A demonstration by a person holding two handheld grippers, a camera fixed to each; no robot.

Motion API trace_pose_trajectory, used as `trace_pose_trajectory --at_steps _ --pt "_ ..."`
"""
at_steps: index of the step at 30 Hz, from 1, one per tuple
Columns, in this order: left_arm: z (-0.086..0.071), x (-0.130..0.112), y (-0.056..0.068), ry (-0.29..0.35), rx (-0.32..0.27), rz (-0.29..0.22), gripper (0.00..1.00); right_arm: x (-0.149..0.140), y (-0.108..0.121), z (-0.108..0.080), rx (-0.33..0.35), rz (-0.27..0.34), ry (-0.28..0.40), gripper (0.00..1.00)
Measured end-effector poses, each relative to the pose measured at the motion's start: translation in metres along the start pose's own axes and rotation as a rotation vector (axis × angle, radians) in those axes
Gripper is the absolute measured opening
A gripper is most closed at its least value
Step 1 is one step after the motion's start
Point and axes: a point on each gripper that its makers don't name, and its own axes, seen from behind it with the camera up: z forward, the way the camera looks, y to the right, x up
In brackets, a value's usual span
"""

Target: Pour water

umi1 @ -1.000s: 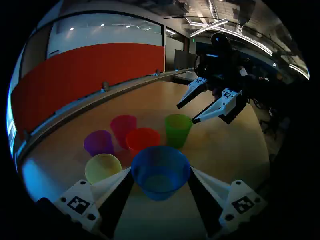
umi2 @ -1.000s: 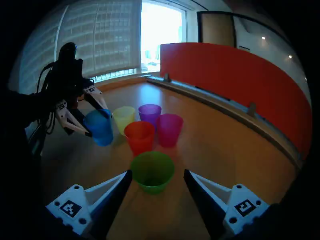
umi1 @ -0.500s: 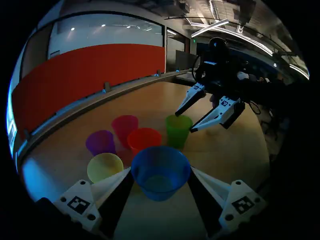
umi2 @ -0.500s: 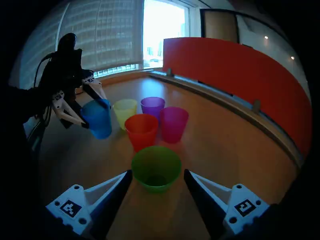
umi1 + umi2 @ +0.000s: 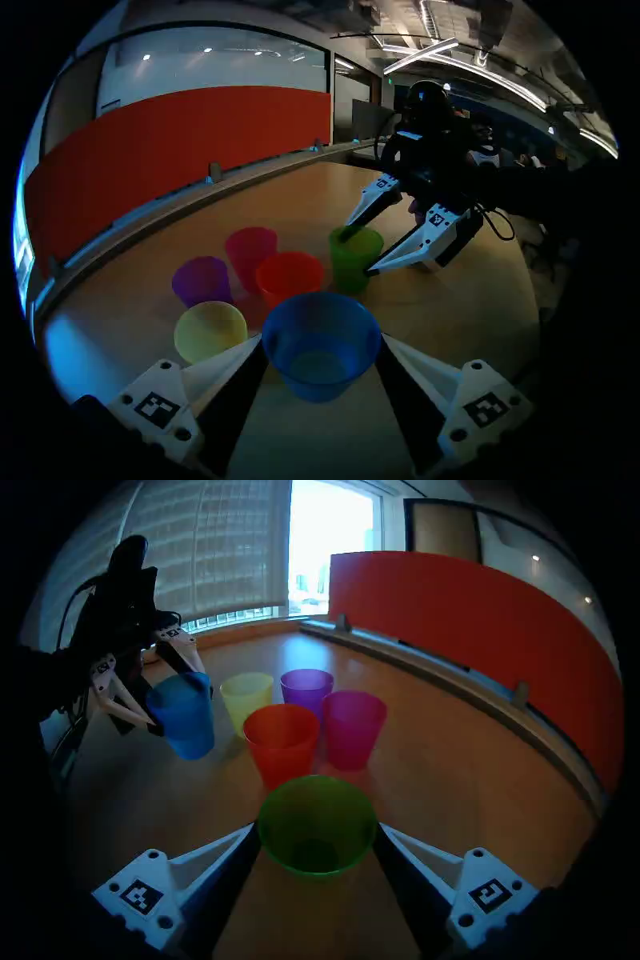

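Note:
My left gripper (image 5: 320,350) is shut on a blue cup (image 5: 322,320) whose bottom shows a pale sheen, as if of water. From the right gripper view, the same blue cup (image 5: 182,716) hangs in the left gripper (image 5: 180,708) at the left of the group. My right gripper (image 5: 316,834) stands open, its fingers flanking a green cup (image 5: 316,804) on the wooden table (image 5: 448,792). In the left gripper view, the right gripper (image 5: 358,254) straddles that green cup (image 5: 352,260). I cannot tell whether its fingers touch the cup.
Behind the green cup stand an orange cup (image 5: 282,740), a magenta cup (image 5: 352,728), a purple cup (image 5: 306,690) and a yellow cup (image 5: 246,696), close together. A red partition (image 5: 480,632) runs along the table's far side. A person's dark sleeve (image 5: 528,188) is behind the right gripper.
The right gripper has moved forward and down, so the green cup now sits between its fingers instead of ahead of them. The left gripper still holds the blue cup, almost still.

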Motion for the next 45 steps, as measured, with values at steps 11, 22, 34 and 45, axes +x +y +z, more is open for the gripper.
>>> trace_pose_trajectory --at_steps 11,22,34,45 --pt "-0.001 0.000 -0.001 0.009 0.006 -0.009 0.87 0.004 0.003 -0.001 -0.013 0.005 0.019 0.91" --pt "-0.007 0.018 0.001 0.042 0.021 -0.023 0.87 0.034 0.006 -0.029 -0.025 0.016 0.087 0.91" --pt "-0.021 0.045 0.001 0.101 0.058 -0.004 0.87 0.077 0.011 -0.070 -0.070 -0.004 0.174 0.91" --pt "-0.039 0.069 0.004 0.191 0.075 -0.012 0.87 0.099 0.007 -0.093 -0.095 -0.010 0.228 0.91"
